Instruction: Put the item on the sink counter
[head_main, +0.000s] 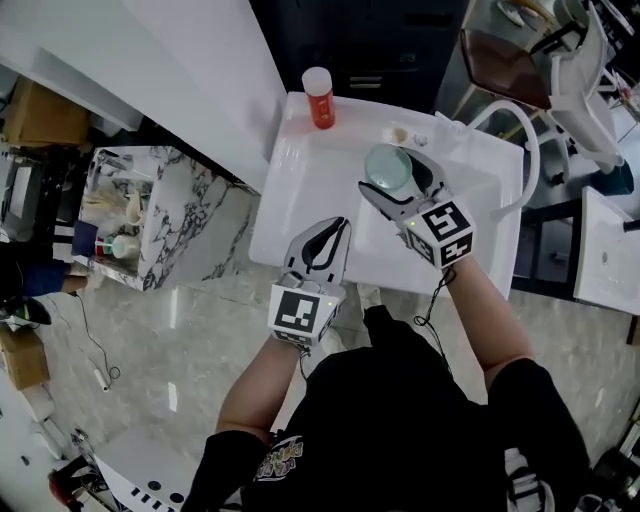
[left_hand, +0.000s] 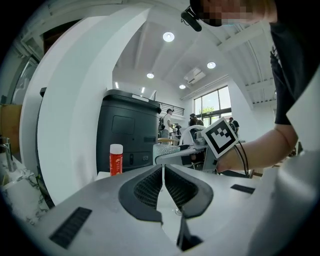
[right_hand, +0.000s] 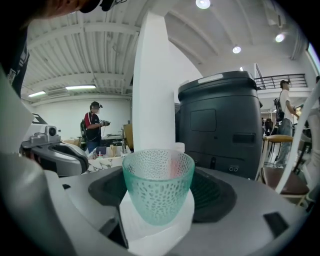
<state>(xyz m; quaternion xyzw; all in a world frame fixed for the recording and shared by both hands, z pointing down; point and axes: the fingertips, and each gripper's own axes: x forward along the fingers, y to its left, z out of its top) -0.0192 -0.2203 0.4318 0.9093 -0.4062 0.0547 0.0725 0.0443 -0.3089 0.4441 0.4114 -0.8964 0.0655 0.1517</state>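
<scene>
A green dimpled glass cup (head_main: 386, 165) hangs over the white sink counter (head_main: 296, 205), and my right gripper (head_main: 398, 183) is shut on it. In the right gripper view the cup (right_hand: 158, 183) stands upright between the jaws of that gripper (right_hand: 158, 207). My left gripper (head_main: 338, 229) hovers over the counter's near edge, left of the cup, its jaws shut with nothing in them. In the left gripper view the left gripper (left_hand: 162, 175) shows its closed tips, and the right gripper (left_hand: 220, 136) appears beyond them.
An orange bottle (head_main: 319, 97) with a white cap stands at the counter's far left corner, also seen as the orange bottle (left_hand: 116, 159). A white faucet (head_main: 522, 135) arches at the right. A marble shelf (head_main: 190, 215) stands at the left. A dark bin (right_hand: 220, 125) stands behind.
</scene>
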